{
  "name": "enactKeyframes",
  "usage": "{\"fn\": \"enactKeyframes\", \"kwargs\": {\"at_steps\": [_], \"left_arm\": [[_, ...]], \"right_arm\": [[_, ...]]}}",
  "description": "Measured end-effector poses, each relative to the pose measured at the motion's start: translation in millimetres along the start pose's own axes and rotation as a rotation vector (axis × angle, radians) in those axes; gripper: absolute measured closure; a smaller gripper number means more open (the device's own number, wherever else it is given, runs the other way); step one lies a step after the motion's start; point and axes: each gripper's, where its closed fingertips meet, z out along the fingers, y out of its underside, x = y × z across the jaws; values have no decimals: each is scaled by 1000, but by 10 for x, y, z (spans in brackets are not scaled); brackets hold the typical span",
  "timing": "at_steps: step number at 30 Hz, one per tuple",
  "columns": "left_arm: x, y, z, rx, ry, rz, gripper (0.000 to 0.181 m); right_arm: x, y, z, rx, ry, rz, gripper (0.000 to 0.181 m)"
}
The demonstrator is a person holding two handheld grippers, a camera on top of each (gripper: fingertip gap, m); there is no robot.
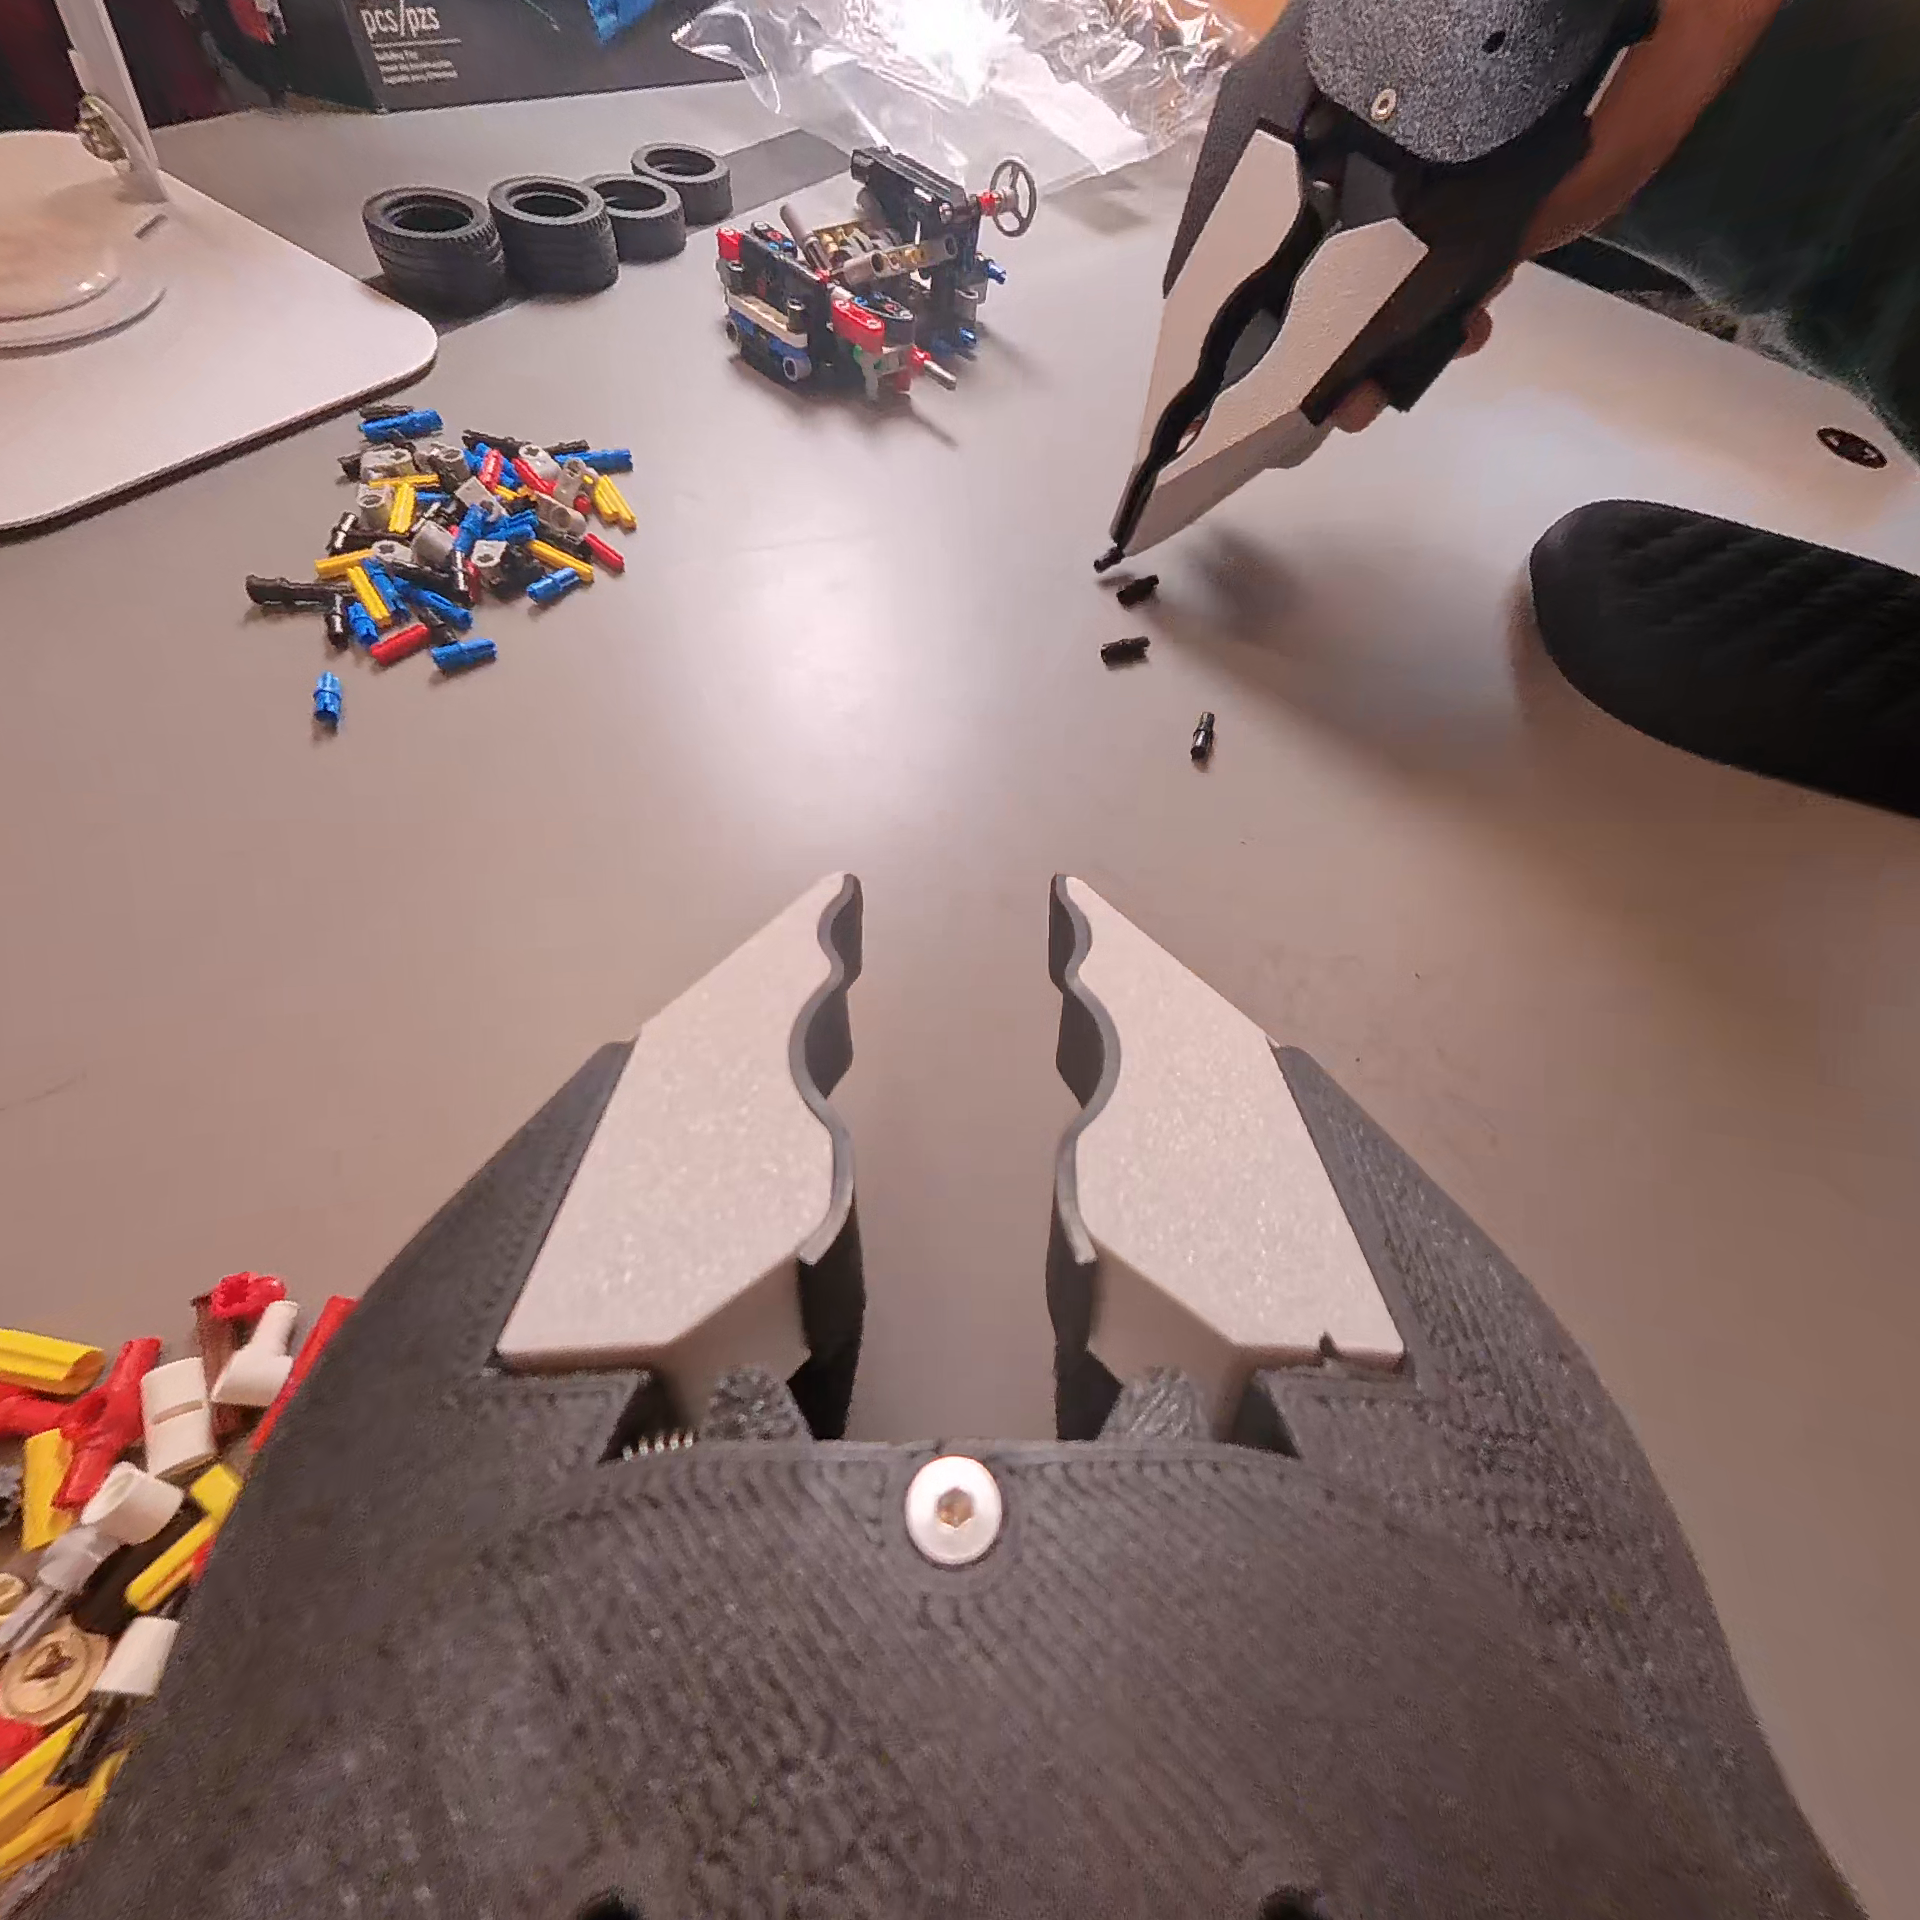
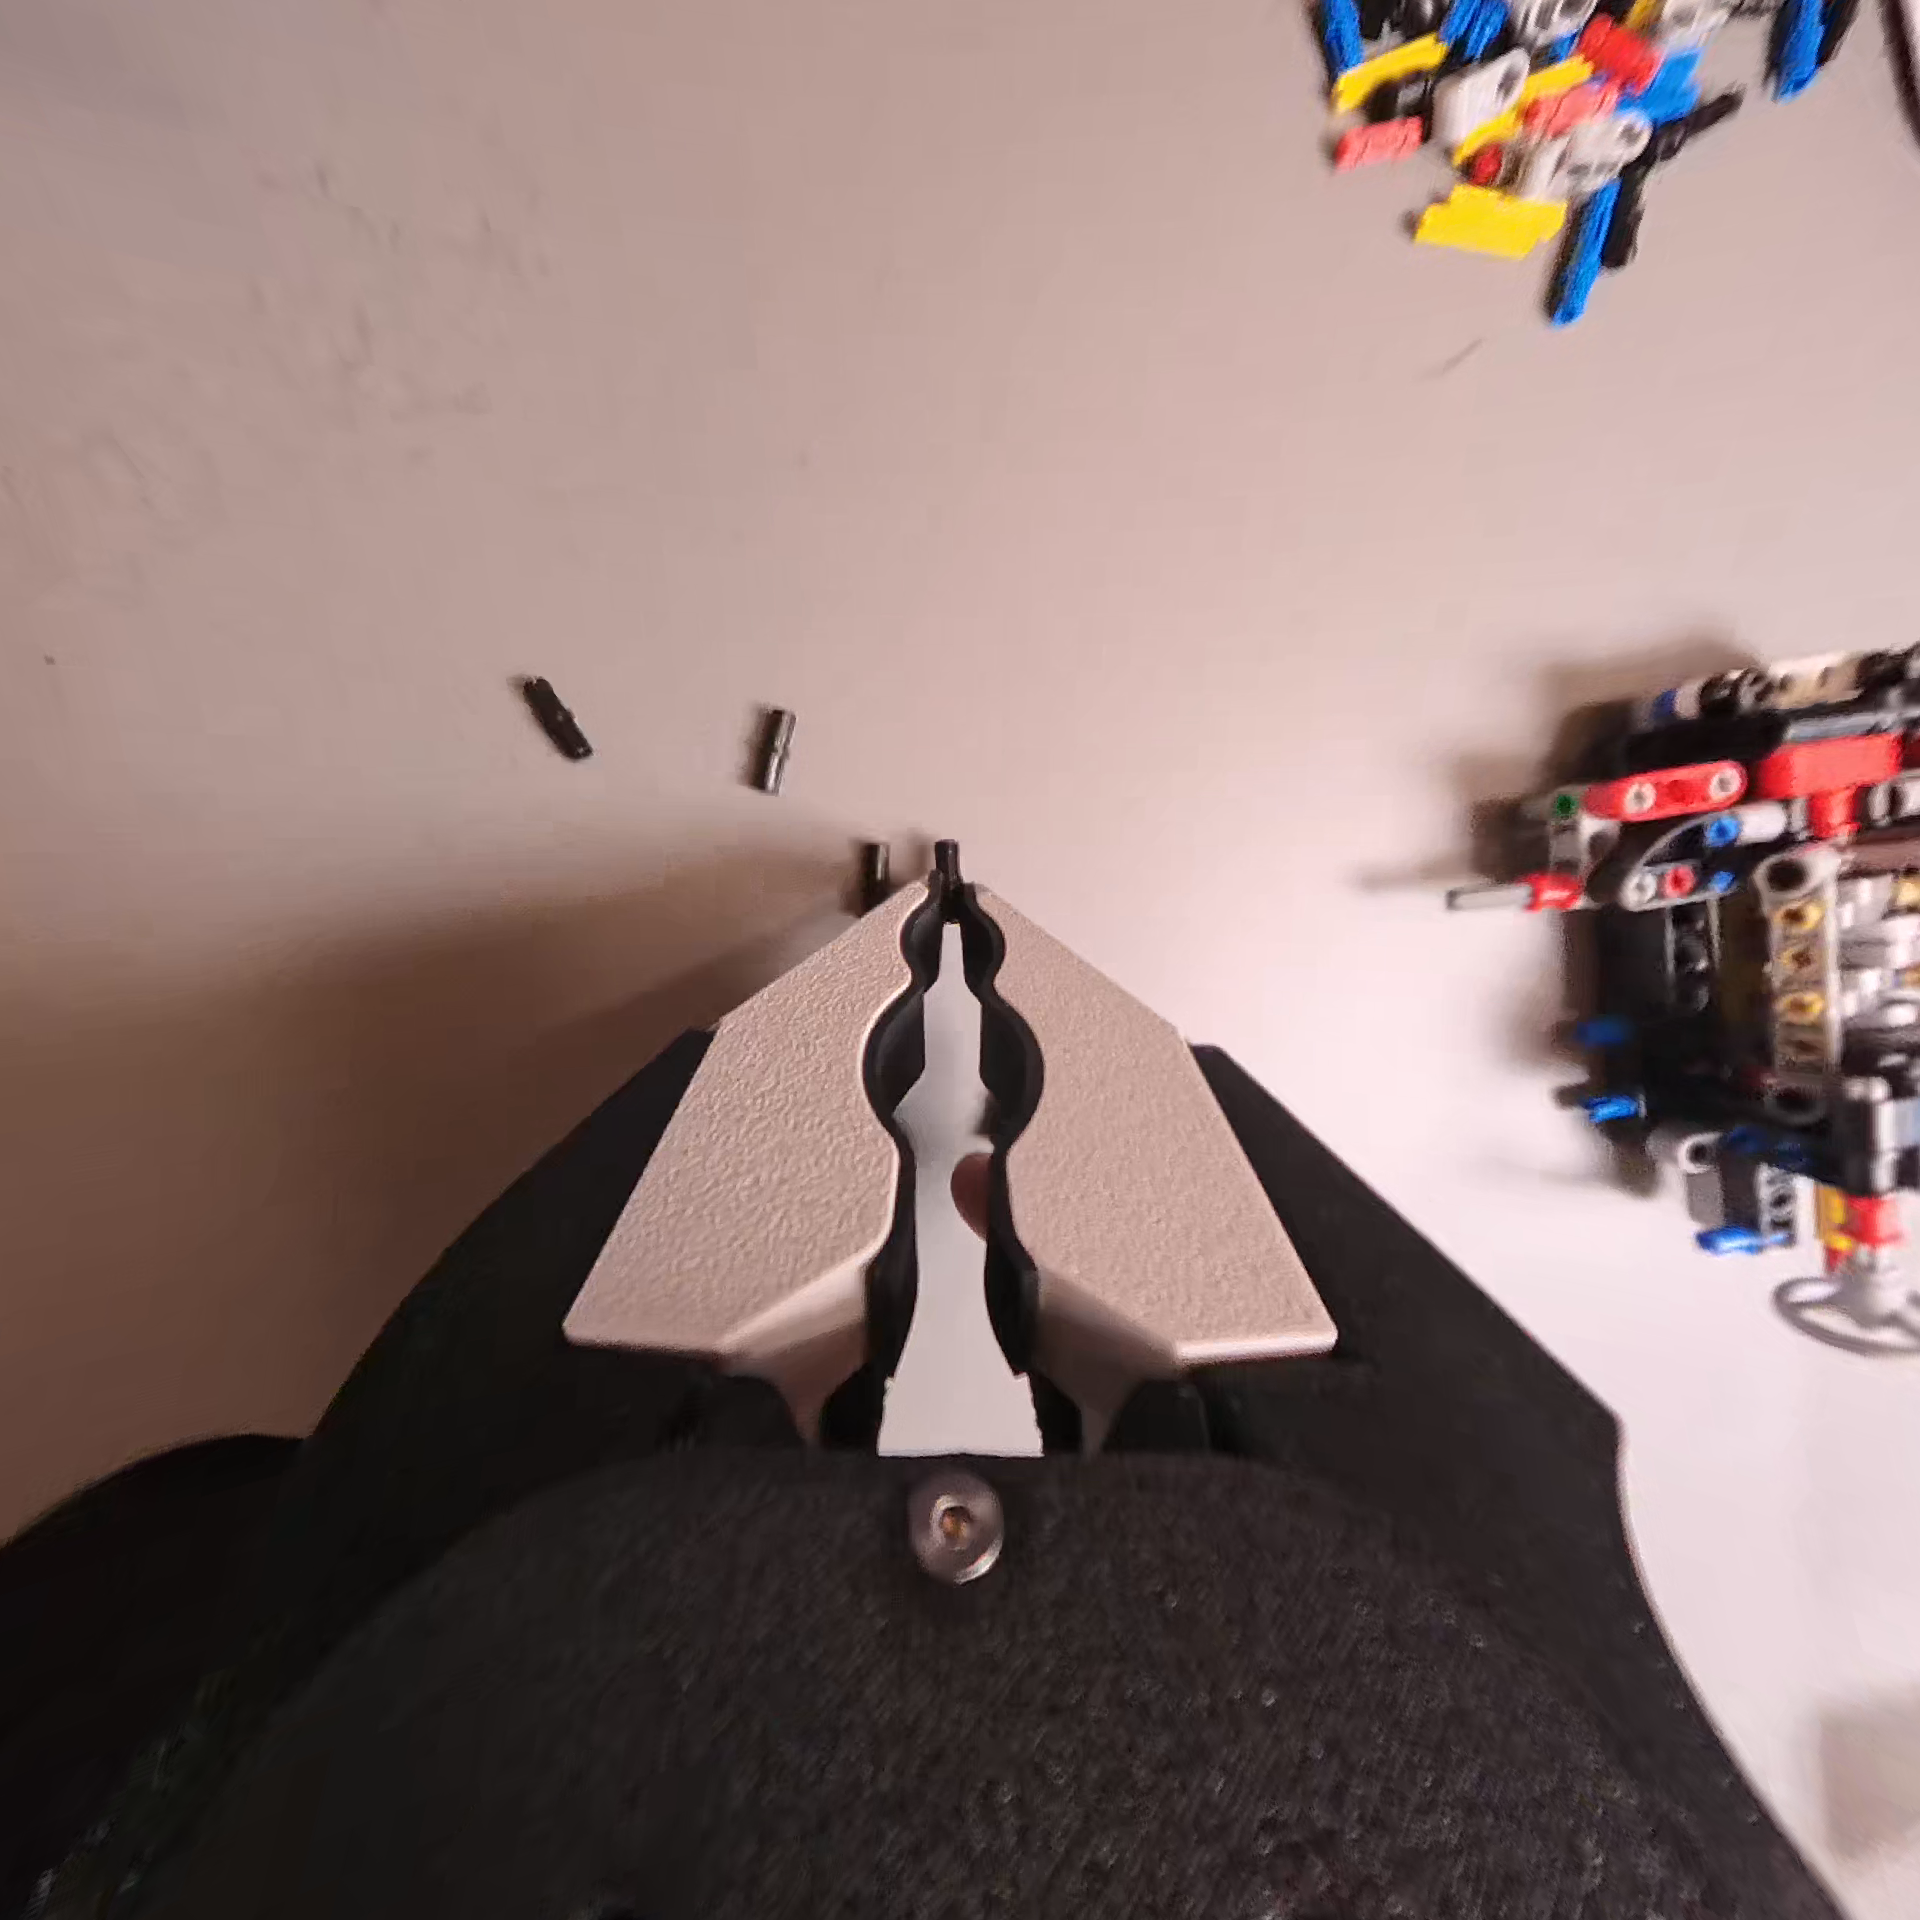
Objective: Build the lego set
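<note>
Right fingers: right gripper (image 2: 948, 902) pinches a black pin (image 2: 945, 864) by its tip, just above the table (image 2: 623, 416).
Left fingers: left gripper (image 1: 954, 914) hangs wide apart, holding nothing.
Model: half-built car (image 1: 854, 281) sits well apart from both grippers, near the tires (image 1: 540, 223).
Loose pins: three lie just beside the held one (image 1: 1124, 650).
Risk: such a shallow grip could let the pin twist or pop out on the way to the car.

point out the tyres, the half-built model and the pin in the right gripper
tyres (image 1: 551, 223): left wrist view, on the top of the second tyre in the row
half-built model (image 1: 852, 301): left wrist view, on its middle
pin (image 2: 945, 860): right wrist view, on the end sticking out past the right gripper (image 2: 948, 899) tips
</note>
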Motion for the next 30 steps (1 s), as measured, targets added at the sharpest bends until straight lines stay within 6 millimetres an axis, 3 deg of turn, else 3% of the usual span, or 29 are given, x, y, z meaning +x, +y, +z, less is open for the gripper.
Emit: {"fn": "enactKeyframes", "kwargs": {"at_steps": [5,8,12,19,24,30], "left_arm": [[-17,57,49,-27,-16,9,147],[-136,11,60,-32,-43,24,147],[-448,-124,142,-63,-60,28,151],[-1149,-296,555,-178,-88,75,163],[-1605,-297,779,-255,-143,50,165],[-1733,-247,925,-325,-113,76,166]], "right_arm": [[6,25,39,26,29,31,177],[41,-63,-40,111,71,59,170],[12,-213,-350,334,127,146,168],[-321,-135,-760,641,106,248,167],[-262,-3,-818,721,130,327,168],[-248,-13,-856,737,137,318,168]]}}
